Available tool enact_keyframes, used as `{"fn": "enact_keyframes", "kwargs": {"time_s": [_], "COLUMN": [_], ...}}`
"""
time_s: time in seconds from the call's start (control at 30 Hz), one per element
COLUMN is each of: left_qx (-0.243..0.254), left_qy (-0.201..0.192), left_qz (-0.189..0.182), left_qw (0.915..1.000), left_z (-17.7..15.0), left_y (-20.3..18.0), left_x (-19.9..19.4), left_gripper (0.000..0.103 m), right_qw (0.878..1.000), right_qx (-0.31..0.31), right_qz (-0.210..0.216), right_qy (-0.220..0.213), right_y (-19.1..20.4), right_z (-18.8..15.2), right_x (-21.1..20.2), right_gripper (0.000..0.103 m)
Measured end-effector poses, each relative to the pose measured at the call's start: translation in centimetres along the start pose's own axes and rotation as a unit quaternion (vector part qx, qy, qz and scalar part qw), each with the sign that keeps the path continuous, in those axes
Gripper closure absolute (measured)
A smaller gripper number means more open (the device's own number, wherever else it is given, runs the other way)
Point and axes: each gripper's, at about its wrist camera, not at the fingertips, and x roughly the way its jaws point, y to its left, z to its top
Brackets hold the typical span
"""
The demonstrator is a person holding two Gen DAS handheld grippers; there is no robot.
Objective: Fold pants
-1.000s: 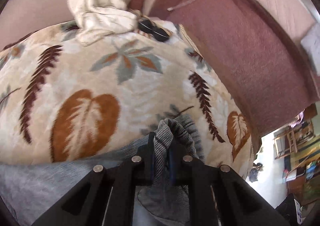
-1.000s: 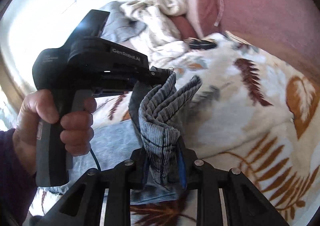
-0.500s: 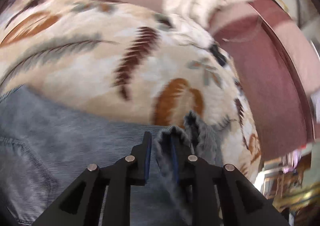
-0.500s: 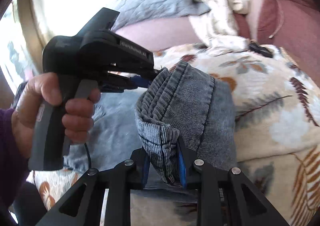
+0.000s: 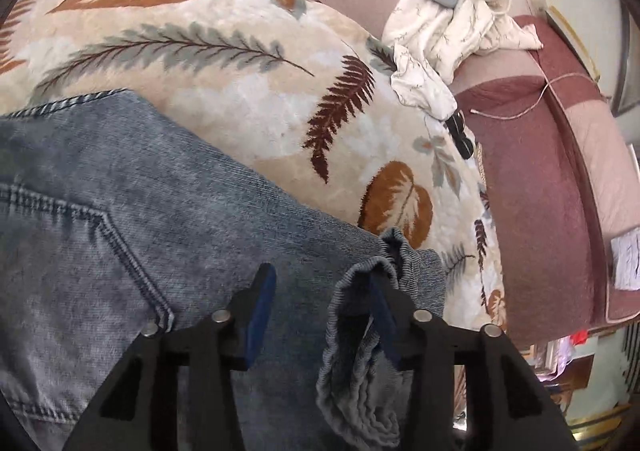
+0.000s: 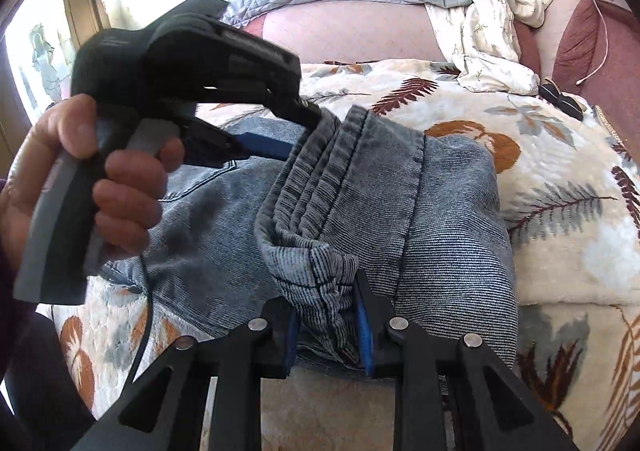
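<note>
- Jeans (image 6: 400, 203) lie on the leaf-print blanket (image 6: 560, 179), leg ends brought over onto the seat and back pocket (image 5: 80, 235), so one lengthwise-to-crosswise fold looks largely made.
- Right gripper (image 6: 326, 325) is clamped on the bunched hems at the near corner.
- Left gripper (image 5: 320, 299) has its jaws spread apart; the hem cloth only drapes against its right finger, so that corner seems released.
- Left to do, by my judgement: let go on the right, flatten the stacked hems, and probably fold once more into a compact bundle.
</note>
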Motion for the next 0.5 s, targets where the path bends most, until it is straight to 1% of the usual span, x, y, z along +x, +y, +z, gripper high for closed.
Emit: {"fn": "enact_keyframes", "kwargs": {"time_s": [0.07,0.1,0.2,0.27,0.33,0.43,0.47,0.5], "left_qx": [-0.009,-0.014,-0.028,-0.030,-0.029,-0.014,-0.007,-0.002], "left_qy": [0.001,0.000,-0.017,-0.026,-0.035,-0.048,-0.047,-0.043], "left_qz": [0.002,-0.002,-0.017,-0.015,-0.014,-0.010,-0.002,0.007], "left_qw": [1.0000,0.9999,0.9993,0.9991,0.9989,0.9987,0.9989,0.9990], "left_z": [-0.3,-0.4,-0.7,-0.9,-0.9,-0.9,-0.9,-1.0], "left_y": [0.1,0.1,0.1,0.1,0.0,-0.7,-1.1,-1.4], "left_x": [-0.2,-0.4,-1.1,-1.4,-1.9,-2.6,-2.6,-2.4], "left_gripper": [0.049,0.048,0.047,0.043,0.041,0.038,0.032,0.030], "right_qw": [1.000,1.000,1.000,1.000,1.000,1.000,1.000,1.000], "right_qx": [-0.001,-0.001,0.000,0.003,0.010,0.018,0.019,0.018], "right_qz": [0.000,0.000,0.002,0.004,0.008,0.011,0.011,0.011], "right_qy": [0.000,0.001,-0.001,-0.002,0.000,0.000,0.000,0.000], "right_y": [0.0,0.0,0.1,0.1,-0.2,-0.4,-0.4,-0.4], "right_z": [0.0,0.0,-0.2,-0.3,-0.2,-0.2,-0.2,-0.2], "right_x": [0.0,0.1,-0.2,-0.3,-0.3,-0.3,-0.3,-0.2], "right_gripper": [0.077,0.077,0.077,0.077,0.077,0.077,0.077,0.077]}}
